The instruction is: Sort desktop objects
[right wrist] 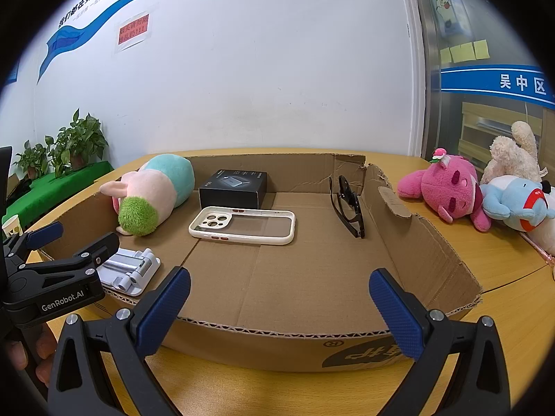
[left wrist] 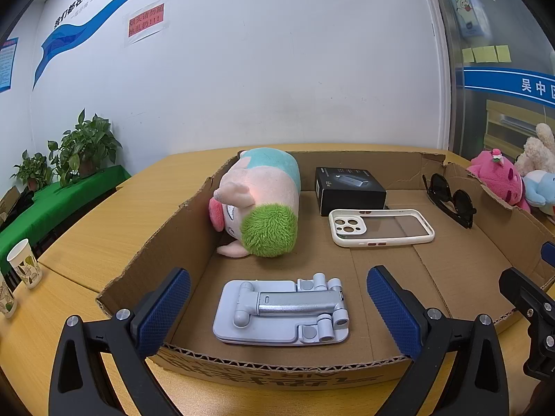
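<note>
Five things already lie in the box (right wrist: 433,242): a plush (left wrist: 260,204) by the left wall, a black carton (left wrist: 348,189) and a phone case (left wrist: 381,227) in the middle, sunglasses (left wrist: 451,199) by the right wall, and a stand (left wrist: 281,308) at the near edge. Three toys (right wrist: 447,190) wait on the table (right wrist: 503,277), right of the box. Both the left gripper (left wrist: 277,312) and the right gripper (right wrist: 279,308) are wide and hold nothing.

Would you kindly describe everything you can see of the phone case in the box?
The phone case is cream-white, seemingly rubbery, with a clear back, a camera cutout at its left end and small red side buttons. It lies flat and empty on the cardboard box floor, just in front of the black carton; neither gripper touches it.
</note>
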`<state>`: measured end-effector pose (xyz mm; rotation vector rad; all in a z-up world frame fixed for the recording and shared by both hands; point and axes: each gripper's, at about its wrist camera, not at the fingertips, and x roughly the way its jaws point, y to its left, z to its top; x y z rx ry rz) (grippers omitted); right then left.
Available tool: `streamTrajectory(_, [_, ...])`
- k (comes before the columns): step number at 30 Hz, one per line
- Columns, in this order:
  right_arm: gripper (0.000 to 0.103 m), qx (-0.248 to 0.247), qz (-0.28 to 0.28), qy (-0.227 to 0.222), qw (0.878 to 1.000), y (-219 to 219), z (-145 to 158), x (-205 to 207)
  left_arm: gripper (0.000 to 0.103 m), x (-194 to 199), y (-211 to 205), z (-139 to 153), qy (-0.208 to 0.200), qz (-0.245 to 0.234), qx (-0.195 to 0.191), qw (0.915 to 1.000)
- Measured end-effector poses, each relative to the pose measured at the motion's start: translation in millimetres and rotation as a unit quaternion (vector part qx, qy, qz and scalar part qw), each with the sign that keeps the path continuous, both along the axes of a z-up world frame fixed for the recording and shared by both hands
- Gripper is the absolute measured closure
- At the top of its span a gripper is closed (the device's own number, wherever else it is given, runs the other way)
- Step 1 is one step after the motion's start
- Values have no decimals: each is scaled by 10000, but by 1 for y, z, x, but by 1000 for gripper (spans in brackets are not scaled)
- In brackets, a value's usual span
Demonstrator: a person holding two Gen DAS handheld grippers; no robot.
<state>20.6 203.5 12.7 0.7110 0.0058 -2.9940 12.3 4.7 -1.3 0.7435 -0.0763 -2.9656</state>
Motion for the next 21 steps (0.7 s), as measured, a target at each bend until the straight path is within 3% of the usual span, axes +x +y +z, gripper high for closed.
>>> streamTrajectory(21, [0,-2,0,2,10000,0,0,0,0,1,0,-1,-1,5,-1,10000])
